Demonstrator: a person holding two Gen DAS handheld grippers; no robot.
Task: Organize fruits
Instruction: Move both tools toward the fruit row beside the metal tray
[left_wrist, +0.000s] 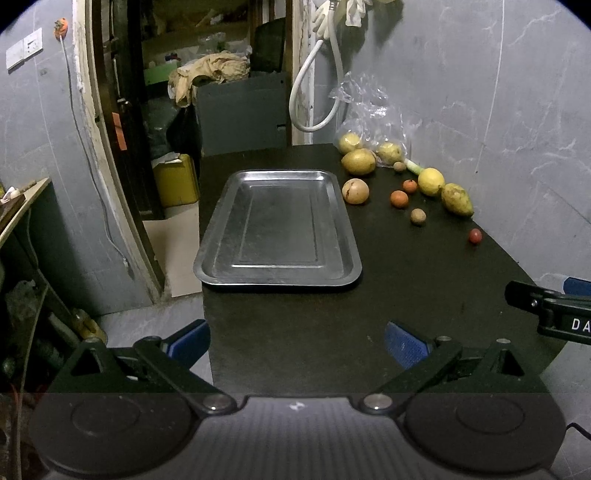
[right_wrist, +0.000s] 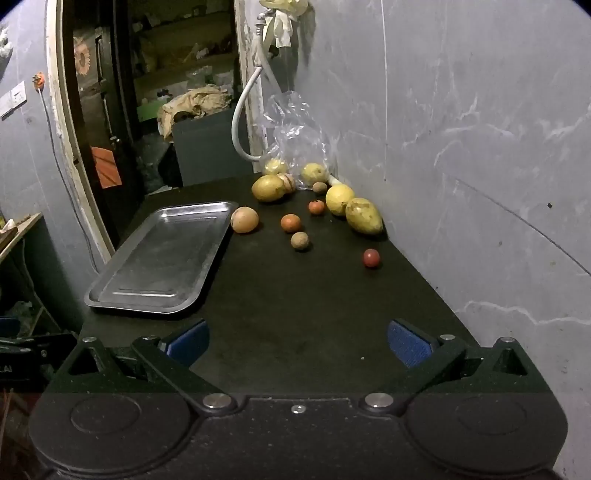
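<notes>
On the left of the dark table (left_wrist: 314, 325) lies a bare metal tray (left_wrist: 277, 275); to its right, fruits (right_wrist: 291, 222) sit scattered toward the far wall beside a plastic bag (right_wrist: 295, 136). The left gripper (left_wrist: 297, 343) and right gripper (right_wrist: 298, 341) both hover at the near edge, jaws spread wide, gripping nothing.

Grey marbled walls (left_wrist: 480, 92) are enclosing a dark table (left_wrist: 369, 295); a cluttered doorway (left_wrist: 207, 92) is opening upper left.
</notes>
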